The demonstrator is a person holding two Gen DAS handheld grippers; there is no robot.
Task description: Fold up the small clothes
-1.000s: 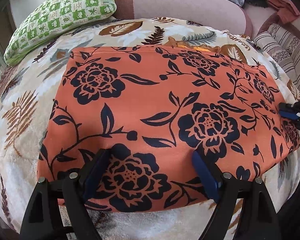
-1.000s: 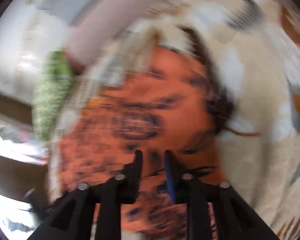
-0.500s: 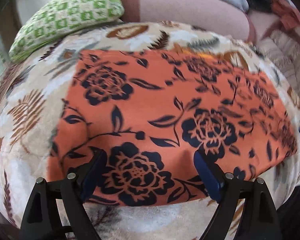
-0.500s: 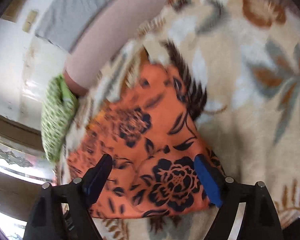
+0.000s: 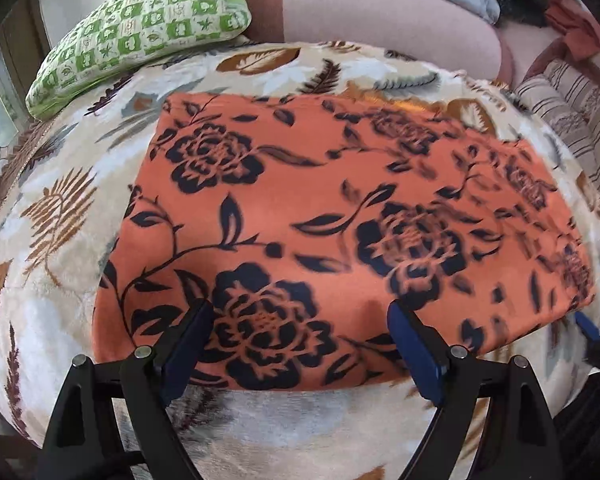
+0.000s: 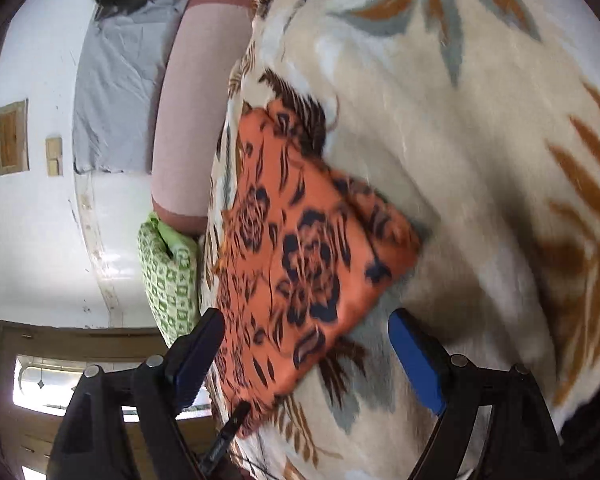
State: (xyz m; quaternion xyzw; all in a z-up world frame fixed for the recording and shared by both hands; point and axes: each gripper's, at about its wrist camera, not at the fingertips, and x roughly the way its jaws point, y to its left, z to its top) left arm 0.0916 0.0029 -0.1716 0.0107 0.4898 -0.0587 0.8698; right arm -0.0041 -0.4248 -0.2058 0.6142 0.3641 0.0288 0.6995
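Right claw [image 6: 302,354] let go and backed off; both claws, left [image 5: 300,344] included, wide open, empty. Orange floral garment [image 5: 340,232] lies folded flat.

You see orange garment [image 5: 332,216] with black floral print, folded to rough rectangle, lying flat on leaf-pattern blanket [image 5: 52,216]. Near edge sits just ahead of your left gripper.

You see: leaf-print blanket [image 5: 60,208] under your tongs | green checked pillow [image 5: 140,28] far left | pink bolster [image 5: 380,16] beyond | striped cushion [image 5: 572,120] far right
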